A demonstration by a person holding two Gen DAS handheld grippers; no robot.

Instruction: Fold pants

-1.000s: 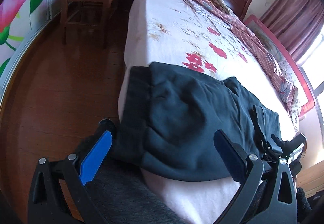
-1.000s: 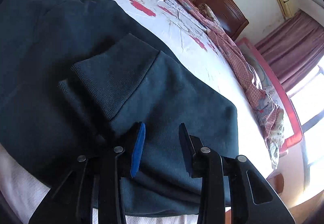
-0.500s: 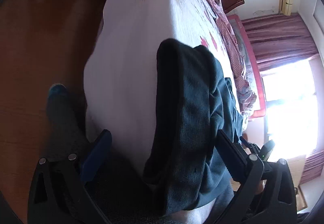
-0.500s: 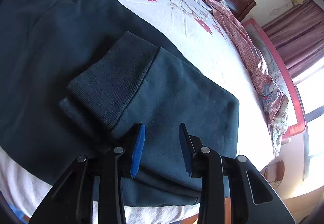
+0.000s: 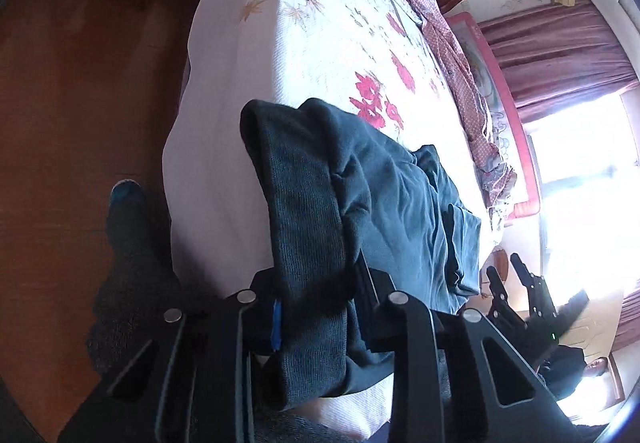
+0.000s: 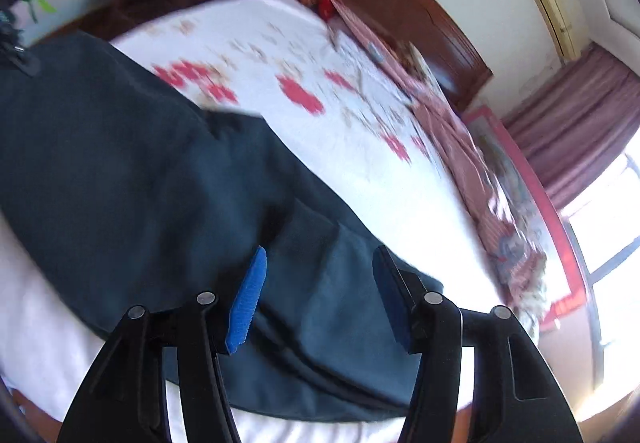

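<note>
Clamping the ribbed waistband (image 5: 308, 227) of the dark sweatpants (image 5: 400, 203), the left tool (image 5: 316, 307) has just closed. Pants lie across the near end of the floral-sheeted bed (image 5: 320, 43). Right tool (image 6: 316, 295) has just been opening; pads apart above the fabric, gripping nothing.

Each hand-held gripper (image 6: 318, 297) (image 5: 316, 317) has black angular finger arms with round silver screws and ridged blue pads (image 6: 248, 301). Below the left one: grey knit trousers (image 5: 132, 307) and a blue-toed shoe (image 5: 126, 193).
</note>
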